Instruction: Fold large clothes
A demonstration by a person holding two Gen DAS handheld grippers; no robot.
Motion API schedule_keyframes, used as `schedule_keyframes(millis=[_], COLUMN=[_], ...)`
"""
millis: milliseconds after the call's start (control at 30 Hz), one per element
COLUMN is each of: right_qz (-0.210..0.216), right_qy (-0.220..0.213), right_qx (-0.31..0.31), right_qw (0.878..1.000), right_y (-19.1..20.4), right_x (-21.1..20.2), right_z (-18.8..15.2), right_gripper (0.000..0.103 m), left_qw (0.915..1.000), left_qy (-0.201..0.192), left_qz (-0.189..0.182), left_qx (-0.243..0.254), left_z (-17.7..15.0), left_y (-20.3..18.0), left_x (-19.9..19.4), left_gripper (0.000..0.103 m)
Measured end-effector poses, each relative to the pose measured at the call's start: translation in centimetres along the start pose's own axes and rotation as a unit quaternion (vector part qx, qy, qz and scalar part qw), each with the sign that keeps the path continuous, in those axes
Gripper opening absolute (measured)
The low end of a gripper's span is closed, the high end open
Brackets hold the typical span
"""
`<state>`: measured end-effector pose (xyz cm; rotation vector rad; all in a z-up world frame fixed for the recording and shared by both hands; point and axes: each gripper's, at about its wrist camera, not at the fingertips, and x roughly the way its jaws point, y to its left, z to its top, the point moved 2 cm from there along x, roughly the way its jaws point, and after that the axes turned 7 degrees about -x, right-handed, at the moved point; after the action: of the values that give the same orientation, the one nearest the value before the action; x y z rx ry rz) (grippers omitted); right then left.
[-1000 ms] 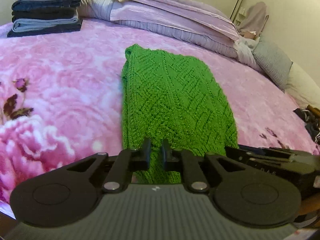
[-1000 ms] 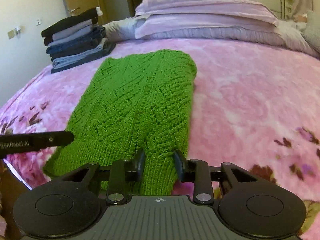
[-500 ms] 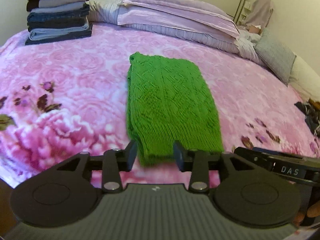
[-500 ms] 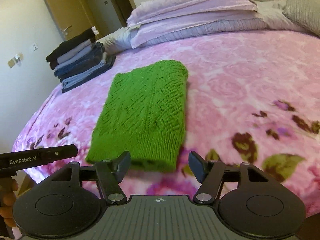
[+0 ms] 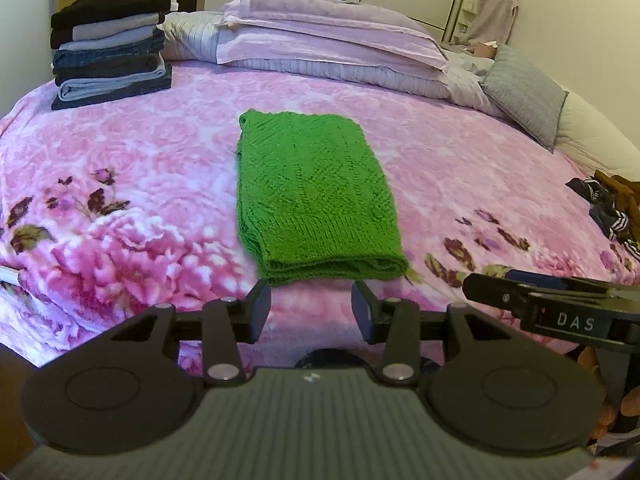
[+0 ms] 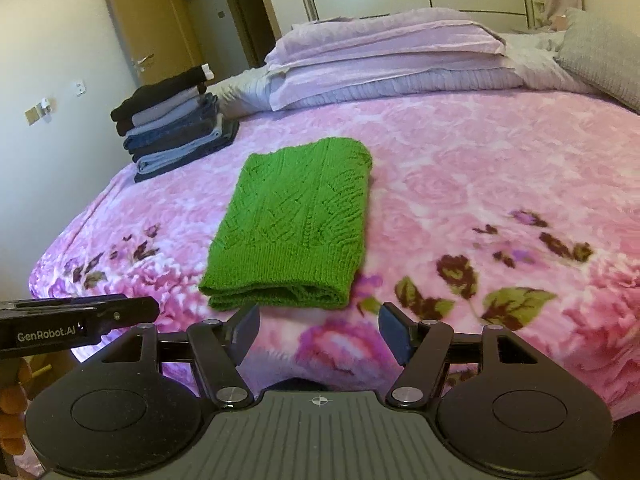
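Note:
A green knitted sweater point(image 5: 316, 200) point(image 6: 292, 232) lies folded into a narrow rectangle in the middle of the pink floral bed cover point(image 5: 120, 152) point(image 6: 480, 184). My left gripper point(image 5: 312, 304) hangs just short of the sweater's near edge, its jaws opening, with nothing between them. My right gripper point(image 6: 318, 328) stands wide open in front of the same near edge, also empty. Each gripper shows as a black bar at the side of the other's view: the right one point(image 5: 540, 300) and the left one point(image 6: 80, 320).
A stack of folded dark and blue clothes point(image 5: 108, 48) point(image 6: 176, 124) sits at the far left of the bed. Lilac pillows point(image 5: 332, 48) point(image 6: 384, 56) line the headboard, with a grey cushion point(image 5: 524, 92) to their right. Crumpled garments point(image 5: 612, 204) lie at the right edge.
Both grippers let go of the sweater's near edge, opened, and drew back and up. The sweater now lies flat, farther from both cameras.

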<state>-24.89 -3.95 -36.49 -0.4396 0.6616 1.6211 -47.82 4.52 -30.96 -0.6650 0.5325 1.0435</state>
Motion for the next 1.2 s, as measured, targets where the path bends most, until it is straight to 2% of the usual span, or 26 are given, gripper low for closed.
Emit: schedule_keyframes(millis=[400,467,567,633,700,767,800,867,1067,1167,1200], right_qz=[-0.001,-0.001,-0.005,-0.009,-0.012,-0.017,-0.020,-0.028,-0.046,-0.050,-0.051], right_qy=[-0.010,-0.010,-0.020,-0.030,-0.036,-0.035,-0.034,-0.031,-0.019,-0.008,-0.004], right_qx=[0.007,0.011,0.028,0.048,0.064,0.075,0.081,0.090,0.114,0.120,0.121], right_qw=[1.000,1.000,0.999,0.998,0.997,0.996,0.996,0.995,0.992,0.991,0.991], right_y=[-0.7,-0.9,-1.6,-2.4,-3.3,-4.2,-4.7,-5.8,-8.4,-9.4,-9.6], right_x=[-1.0,-0.9,-0.7,-0.5,-0.2,0.2,0.4,1.0,2.5,3.2,3.5], right_z=[-0.1,-0.2,-0.3,-0.3,-0.4,-0.4,-0.4,-0.3,-0.3,-0.5,-0.6], right_gripper=[0.063,0.063,0.063,0.063,0.063,0.063,0.063,0.063,0.063,0.063,0.063], left_qw=[0.9999,0.9998,0.9956,0.9880,0.9730,0.9532,0.9436,0.9322,0.9125,0.9009,0.8997], left_qy=[0.000,0.001,-0.002,0.003,0.016,0.027,0.030,0.028,-0.007,-0.022,-0.027], left_qz=[-0.007,-0.021,-0.076,-0.110,-0.141,-0.162,-0.168,-0.164,-0.120,-0.119,-0.119], left_qx=[0.008,-0.002,-0.055,-0.108,-0.182,-0.254,-0.284,-0.321,-0.391,-0.417,-0.419], left_z=[-0.2,-0.2,-0.3,-0.5,-0.8,-1.3,-1.5,-1.8,-2.5,-2.9,-3.0], left_y=[-0.7,-0.4,0.7,1.9,3.3,4.6,5.1,5.6,7.3,7.9,7.9], left_x=[-0.3,0.1,0.9,2.0,3.7,5.8,6.8,8.6,13.0,14.3,14.4], left_gripper=[0.040,0.041,0.045,0.045,0.045,0.045,0.045,0.047,0.049,0.049,0.051])
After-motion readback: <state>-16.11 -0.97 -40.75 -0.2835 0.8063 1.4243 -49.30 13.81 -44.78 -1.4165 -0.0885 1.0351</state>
